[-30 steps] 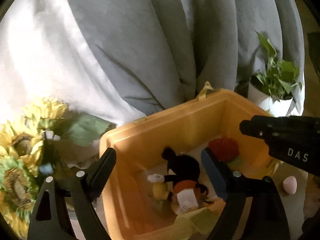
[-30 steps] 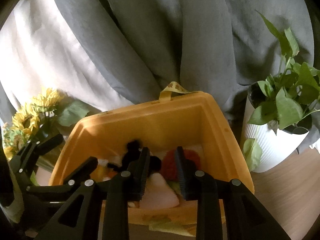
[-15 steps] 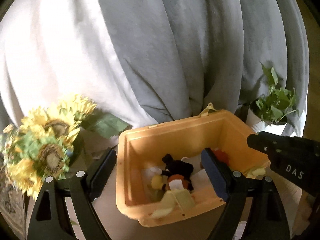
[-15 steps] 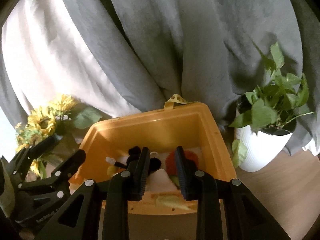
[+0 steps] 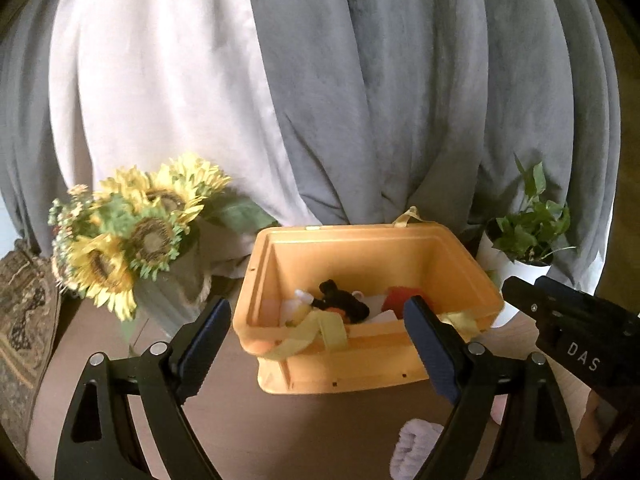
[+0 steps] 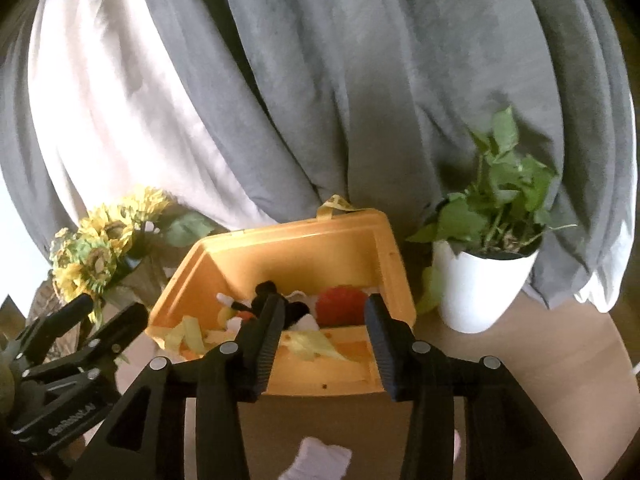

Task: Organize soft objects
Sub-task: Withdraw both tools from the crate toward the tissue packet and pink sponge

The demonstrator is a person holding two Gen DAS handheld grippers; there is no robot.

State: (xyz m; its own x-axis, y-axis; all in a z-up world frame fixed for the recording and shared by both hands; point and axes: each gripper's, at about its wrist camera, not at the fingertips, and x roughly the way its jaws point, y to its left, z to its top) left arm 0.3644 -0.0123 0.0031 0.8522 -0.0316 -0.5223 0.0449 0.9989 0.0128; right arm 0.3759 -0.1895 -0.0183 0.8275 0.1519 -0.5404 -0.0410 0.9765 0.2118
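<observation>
- Two grippers hover in front of the bin: the left gripper [image 5: 316,332] has its jaws spread wide and grasps nothing; the right gripper [image 6: 324,330] is also released and empty.
- Nearest, a white fluffy soft object [image 6: 318,458] lies on the brown table [image 5: 240,420], between and below the fingers.
- Beyond it stands the yellow bin [image 5: 360,368], ribbon handles draped over its front rim.
- Inside lie a black plush toy [image 5: 340,304] and a red soft object [image 6: 340,306], side by side.
- Sunflowers [image 5: 136,236] stand left of the bin, a potted plant [image 6: 486,256] right.
- Grey and white curtains [image 6: 320,80] hang behind.
</observation>
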